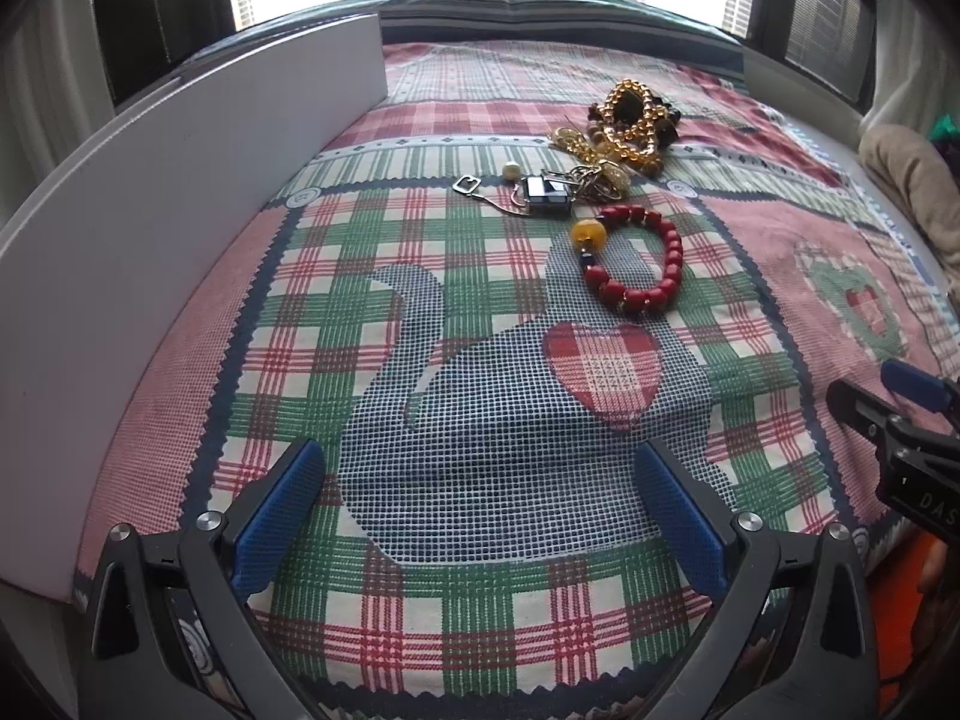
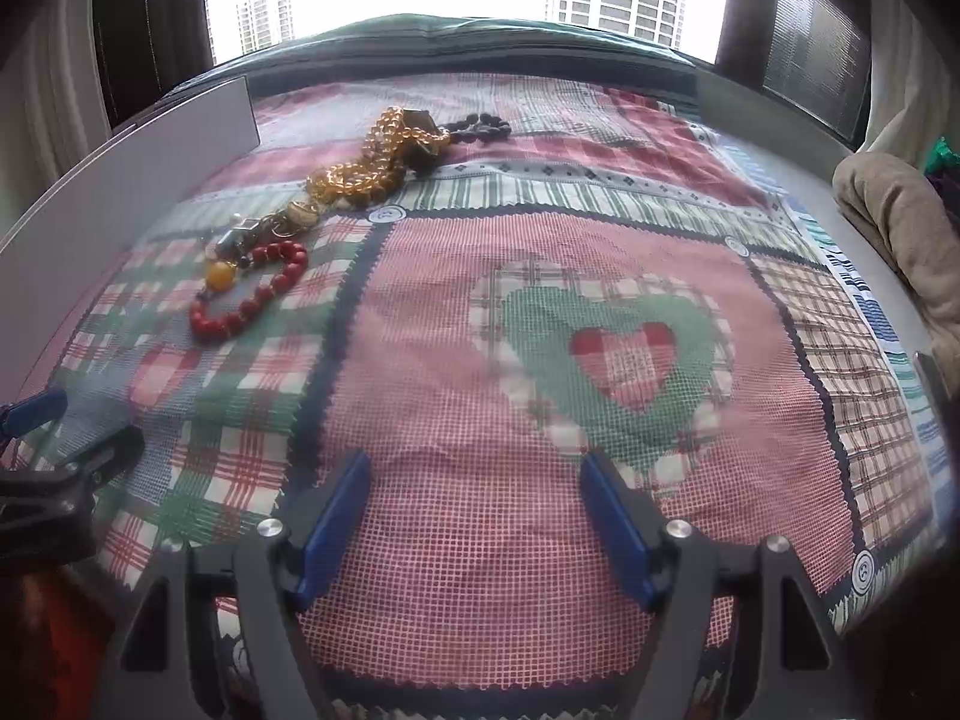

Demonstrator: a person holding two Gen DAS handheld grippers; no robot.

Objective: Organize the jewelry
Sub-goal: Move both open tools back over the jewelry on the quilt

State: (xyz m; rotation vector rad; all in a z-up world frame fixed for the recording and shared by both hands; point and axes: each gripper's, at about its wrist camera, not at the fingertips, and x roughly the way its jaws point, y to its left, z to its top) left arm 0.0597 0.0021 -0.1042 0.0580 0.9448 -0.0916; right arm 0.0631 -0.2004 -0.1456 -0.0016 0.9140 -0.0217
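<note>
A red bead bracelet (image 1: 636, 261) with a yellow bead lies flat on the checked cloth (image 1: 480, 432). Behind it sits a tangle of gold chains and amber beads (image 1: 630, 120), plus a small dark buckle piece (image 1: 546, 195) and a white pearl (image 1: 510, 169). My left gripper (image 1: 480, 480) hovers open over the cloth, well short of the bracelet, with nothing between its blue pads. The right wrist view shows the same bracelet (image 2: 249, 291) and amber beads (image 2: 372, 162) far to the upper left. My right gripper (image 2: 474, 492) is open and empty over the pink square.
A white board (image 1: 198, 180) stands upright along the cloth's left side. A beige bundle of fabric (image 2: 894, 222) lies at the right edge. Each gripper's tip shows in the other's view, the right gripper (image 1: 888, 408) and the left gripper (image 2: 54, 438). A window is behind.
</note>
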